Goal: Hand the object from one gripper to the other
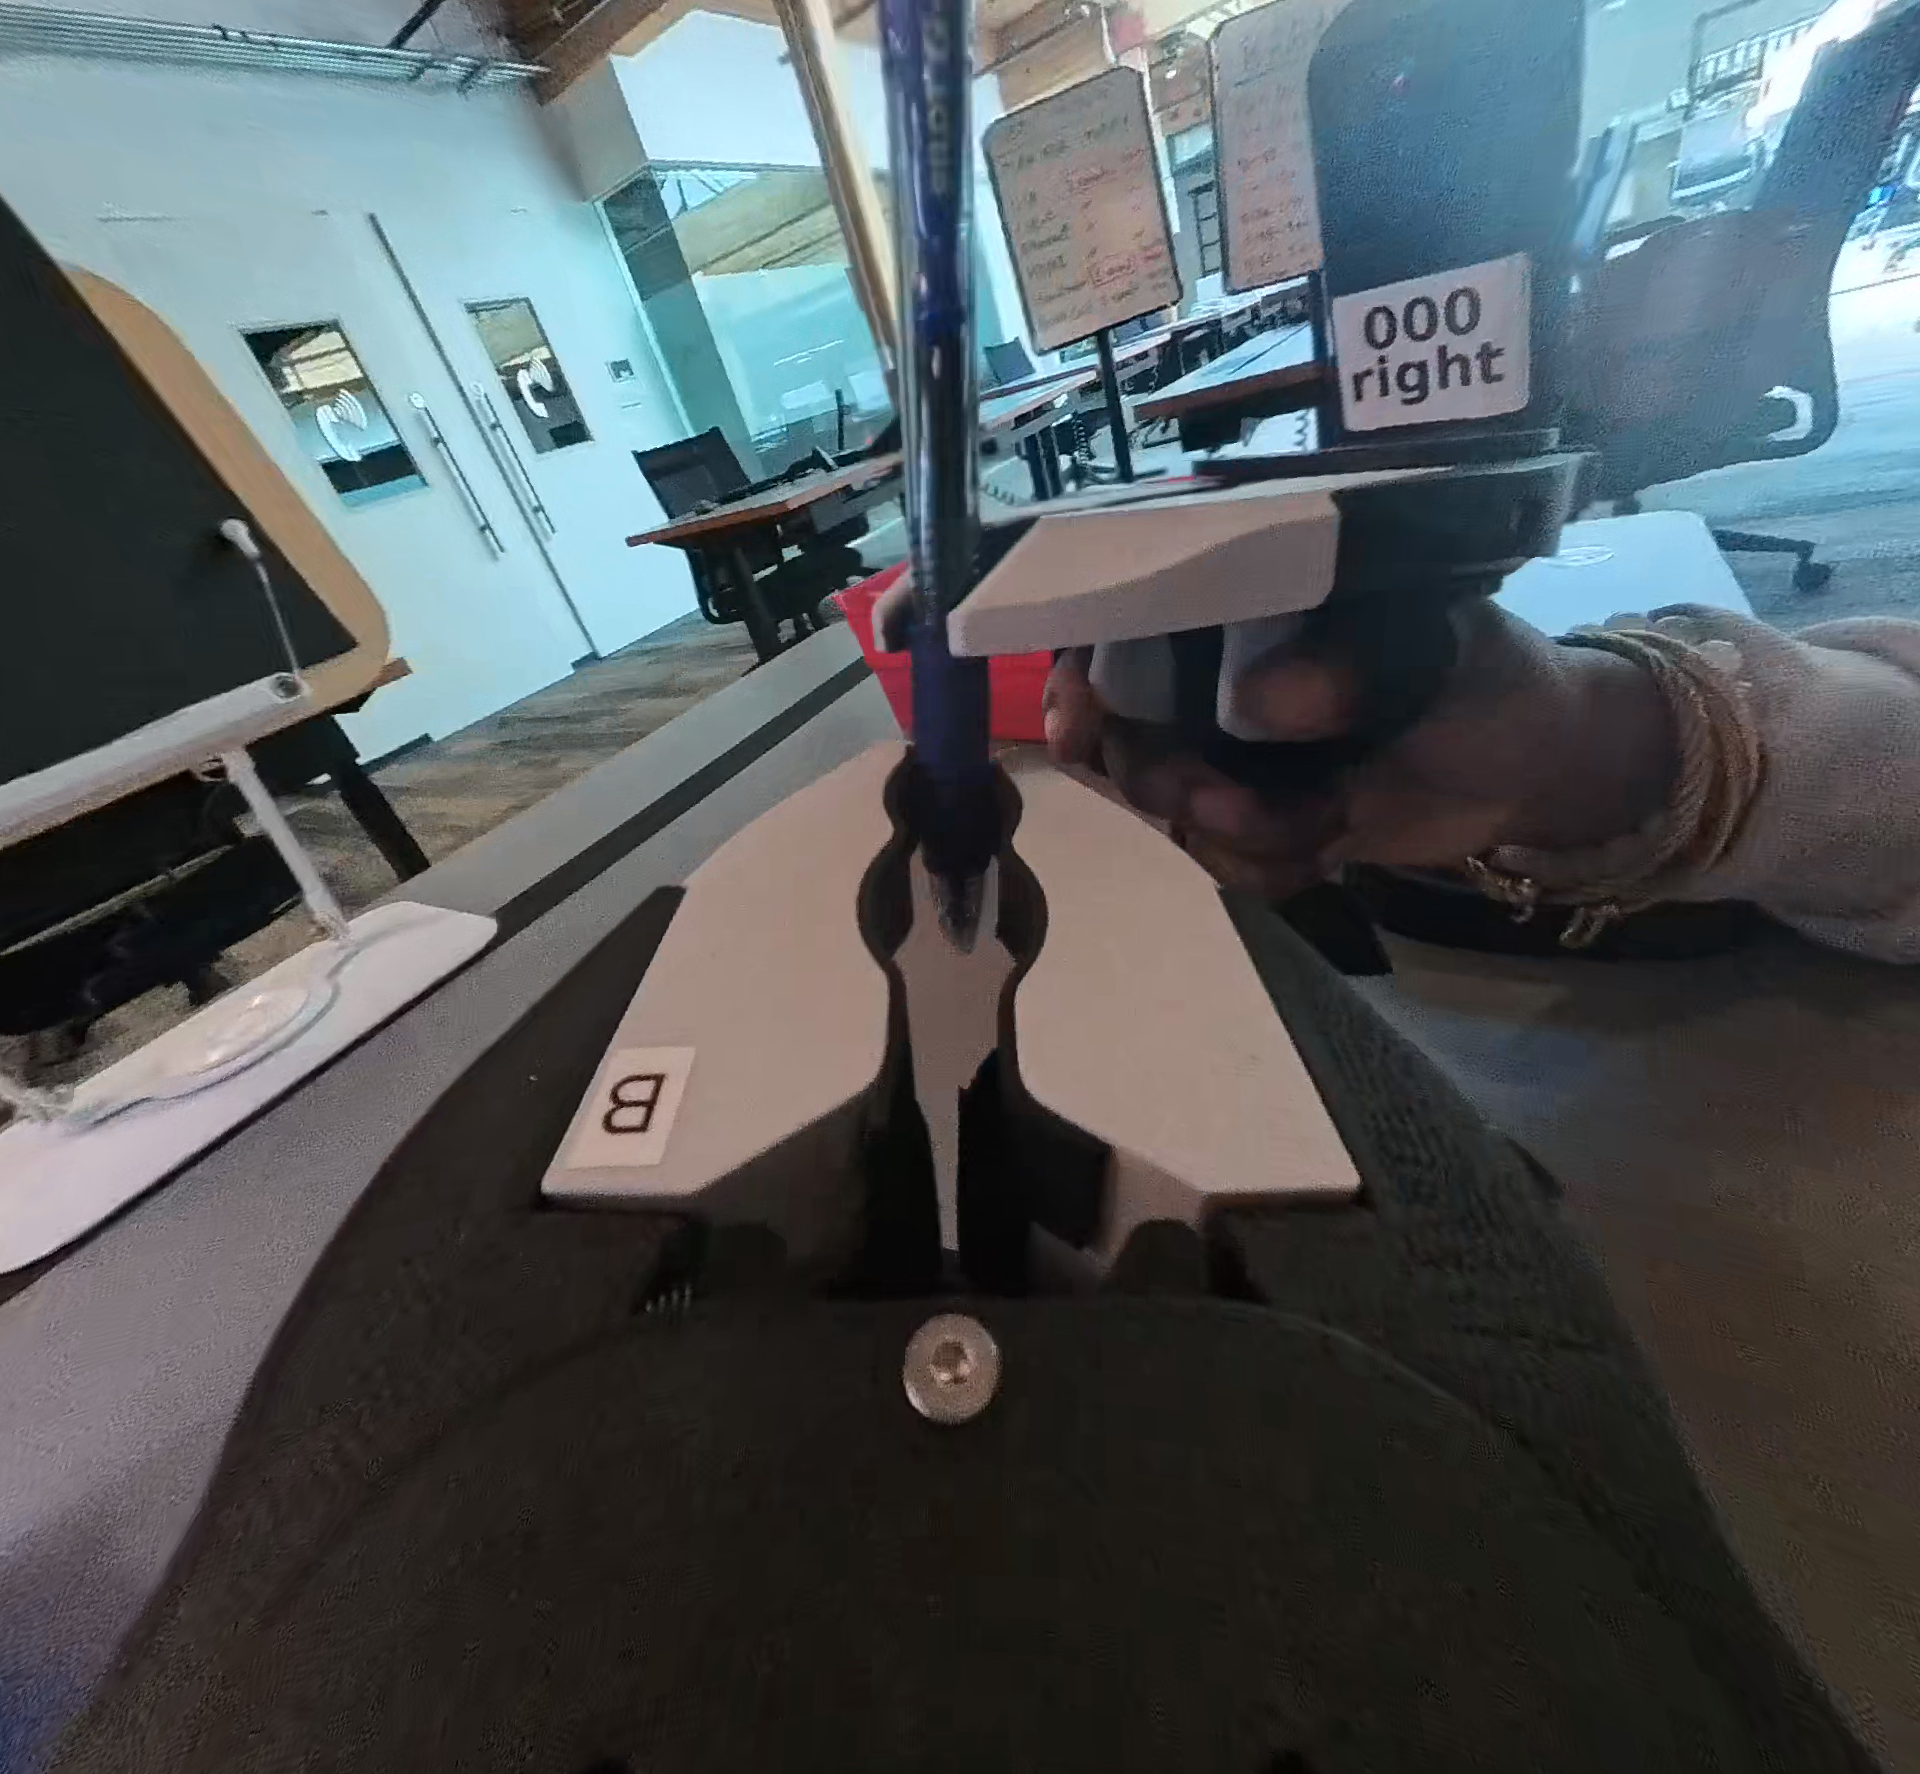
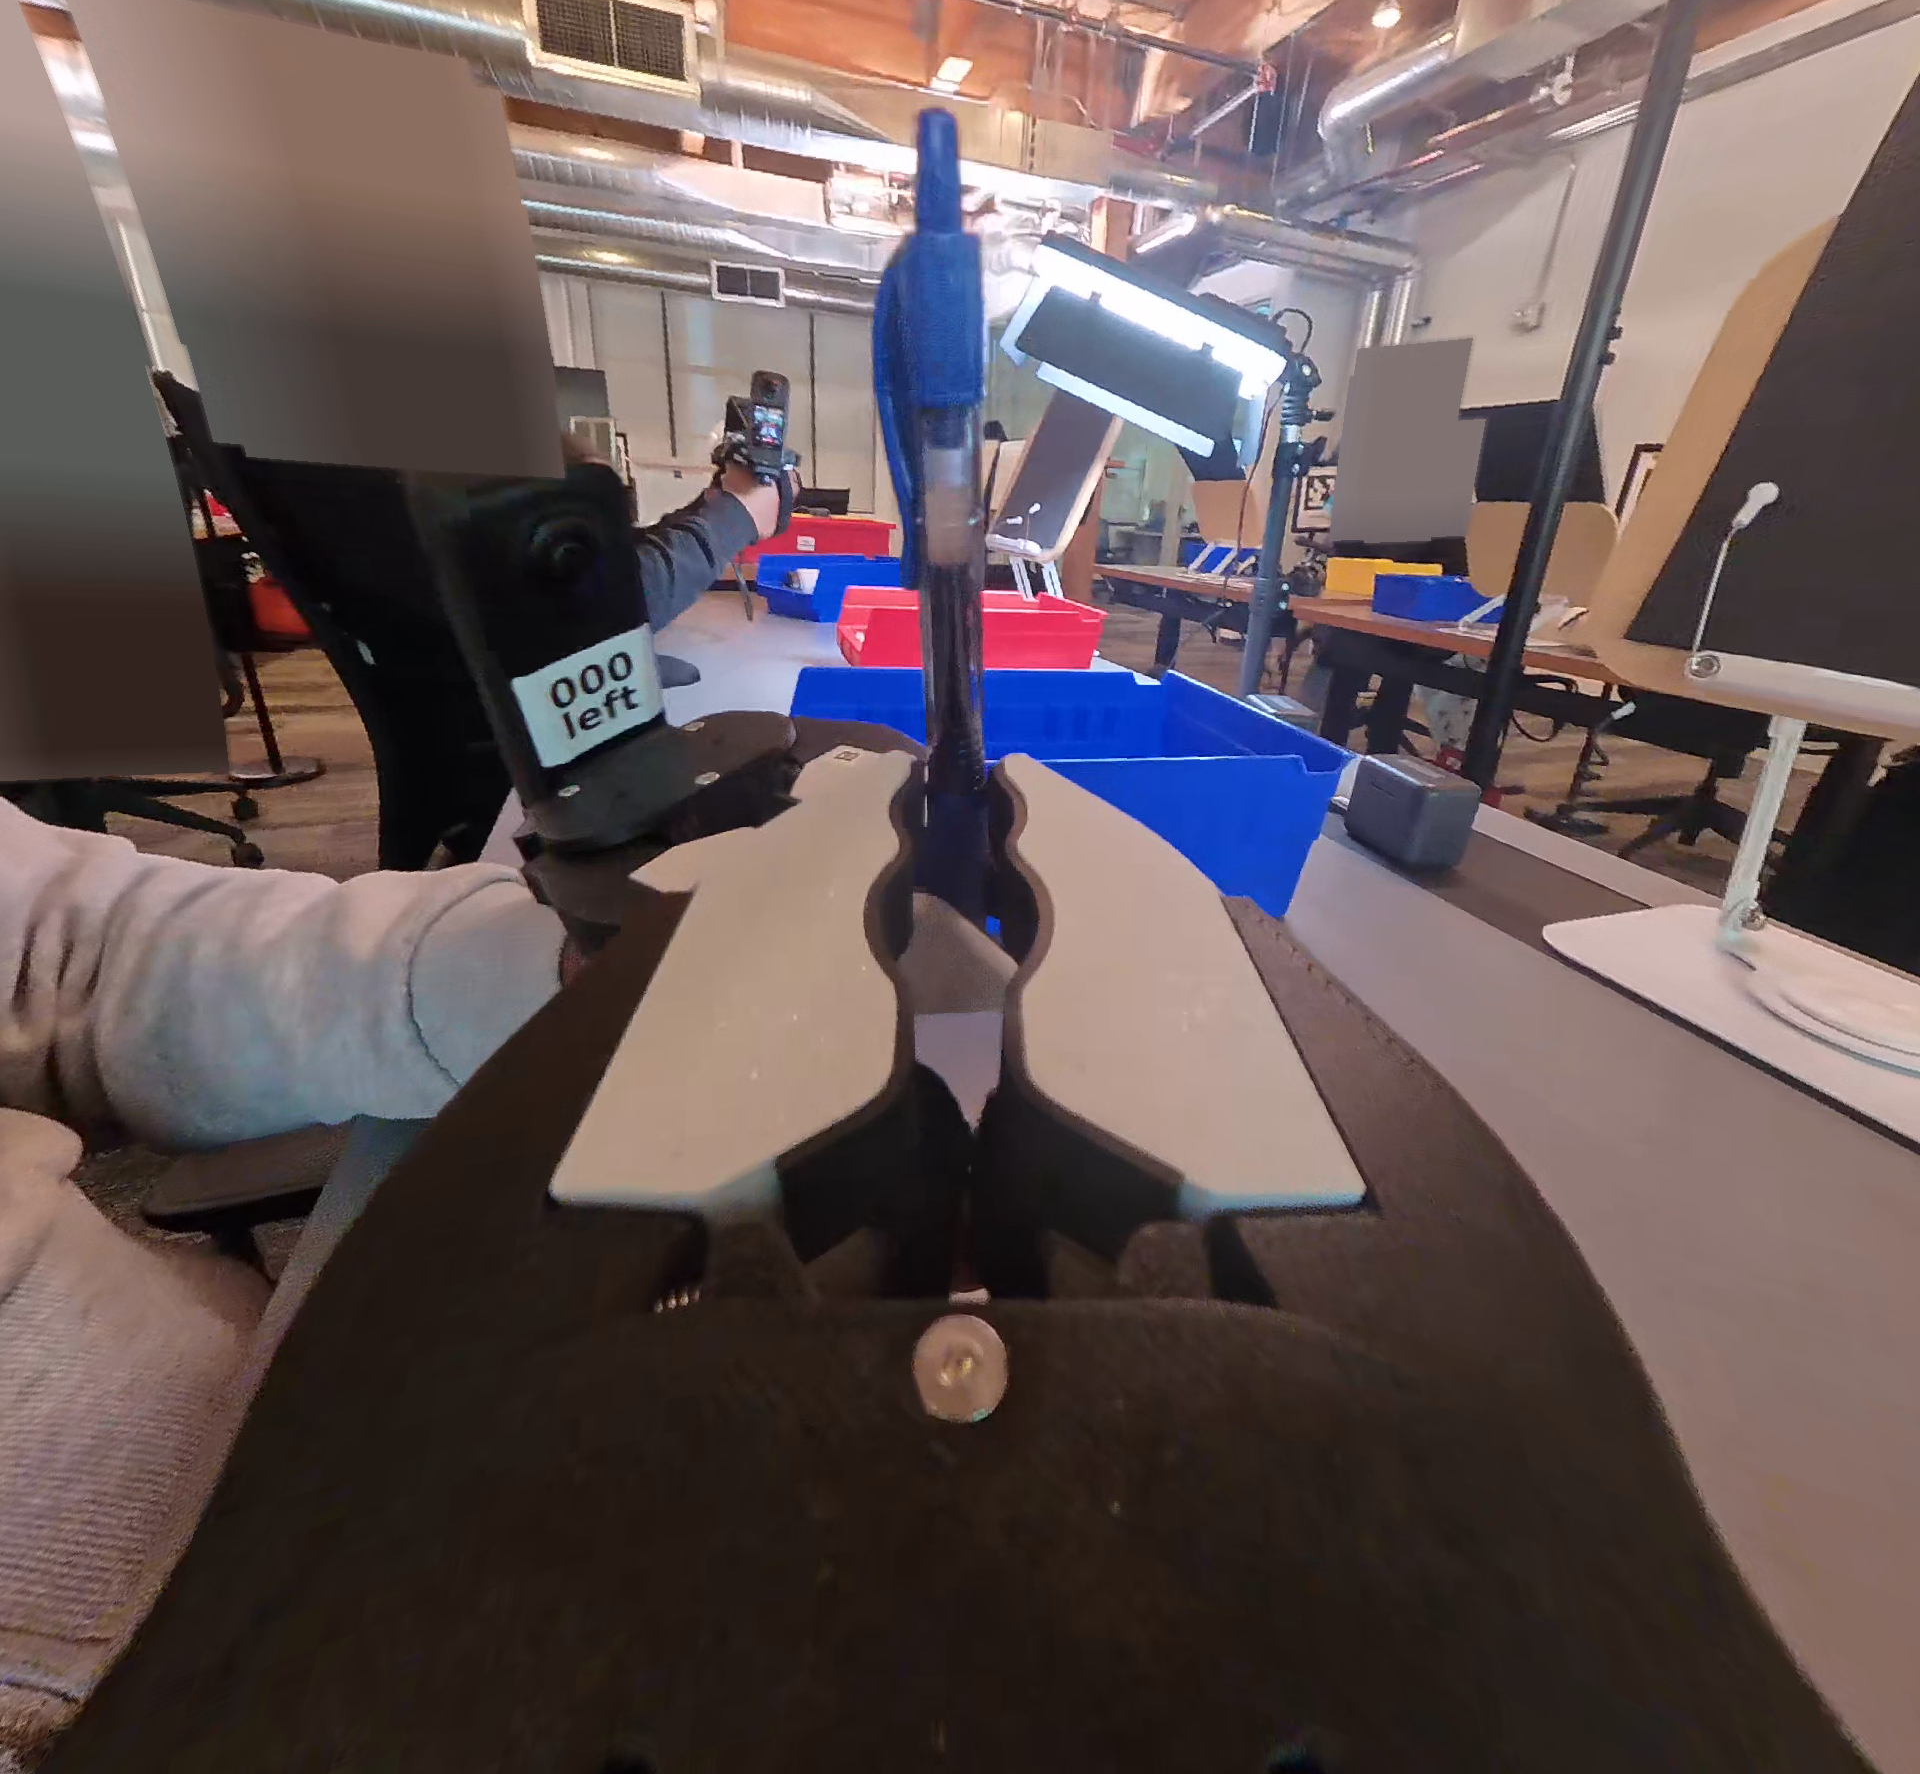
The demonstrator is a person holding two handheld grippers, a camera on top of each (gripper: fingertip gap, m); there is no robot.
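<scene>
Both tools are on it: the left tool (image 1: 951, 825) clamps the blue pen (image 1: 928, 290) near its tip, and the right tool (image 2: 956, 820) is closed on the same barrel just above. One pen, upright, long axis vertical, crossing both grips at right angles. Behind stand two blue bins (image 2: 1174, 758) and two red bins (image 2: 971, 628) on the counter (image 2: 1621, 1142).

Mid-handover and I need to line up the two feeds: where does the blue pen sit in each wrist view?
Left wrist view: blue pen stands upright at centre, tip end clamped in the left gripper.
Right wrist view: pen upright at centre, clip end on top, held in the right gripper.
Shared landmark: the red bin behind the pen.
</scene>
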